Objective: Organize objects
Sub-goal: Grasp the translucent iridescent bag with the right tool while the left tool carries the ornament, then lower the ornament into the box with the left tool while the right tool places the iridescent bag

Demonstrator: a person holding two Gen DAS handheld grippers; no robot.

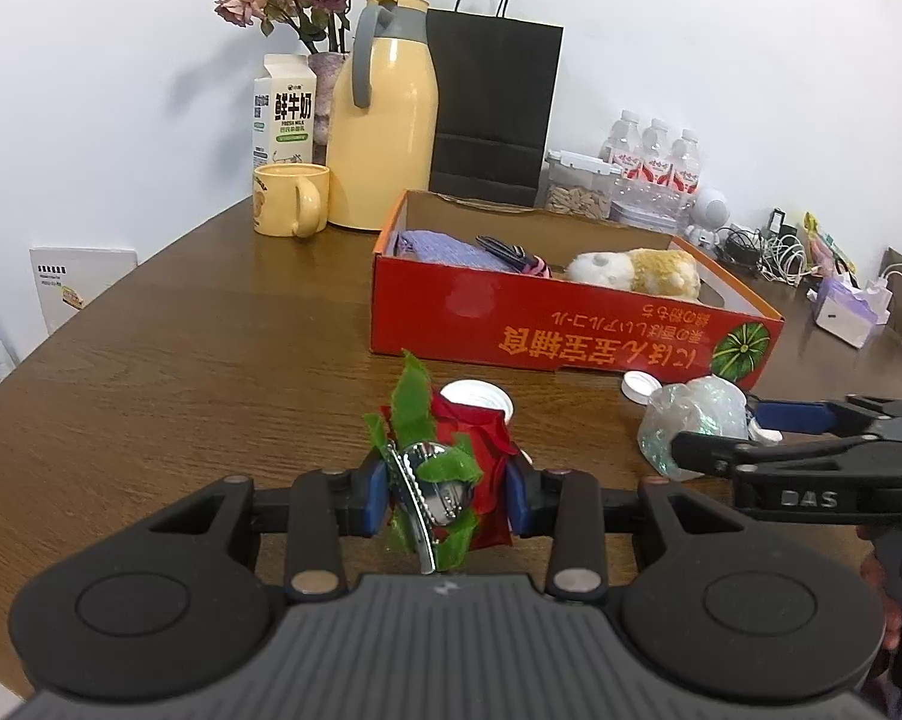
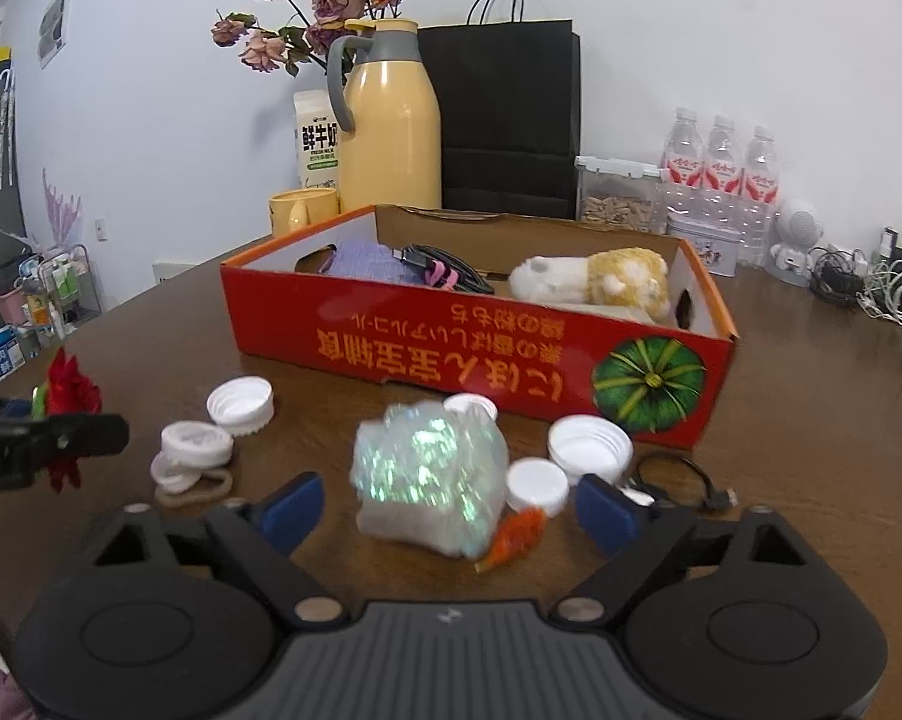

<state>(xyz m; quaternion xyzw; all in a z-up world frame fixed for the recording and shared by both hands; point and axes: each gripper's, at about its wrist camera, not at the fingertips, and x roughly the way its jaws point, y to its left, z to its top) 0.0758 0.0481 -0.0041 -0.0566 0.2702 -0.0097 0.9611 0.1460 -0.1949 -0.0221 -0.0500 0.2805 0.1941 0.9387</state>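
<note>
Two blue-padded fingers of the left gripper (image 1: 447, 495) clamp a red fabric flower (image 1: 481, 450) with frayed green leaves and a shiny serrated metal clip, low over the wood-grain tabletop (image 1: 180, 372). Right gripper (image 2: 451, 507) fingers stand apart around a crinkly iridescent plastic bundle (image 2: 429, 474) without pressing it. Four ribbed white bottle caps (image 2: 240, 405) lie near it. Behind sits one glossy red cardboard box (image 2: 451, 354) holding one fluffy plush toy (image 2: 595, 285).

A brown wooden table (image 1: 180, 324) stands against a plain white wall (image 1: 721, 30), evenly lit.
</note>
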